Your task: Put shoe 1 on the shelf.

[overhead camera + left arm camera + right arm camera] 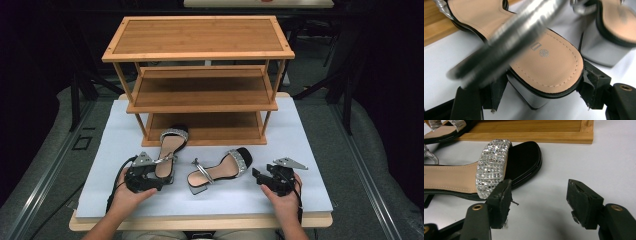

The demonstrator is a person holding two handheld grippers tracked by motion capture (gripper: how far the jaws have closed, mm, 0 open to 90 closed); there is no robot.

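Two black block-heeled sandals with glittering silver straps lie on the pale grey table mat before a three-tier bamboo shoe rack. The left sandal has its heel between the left gripper's spread jaws, pads not pressing. The right gripper hangs wide open just beside the right sandal's toe. I'd judge the shoes light and stiff; the glossy heel block looks slippery but gives the firmest hold, the thin straps a poor one.
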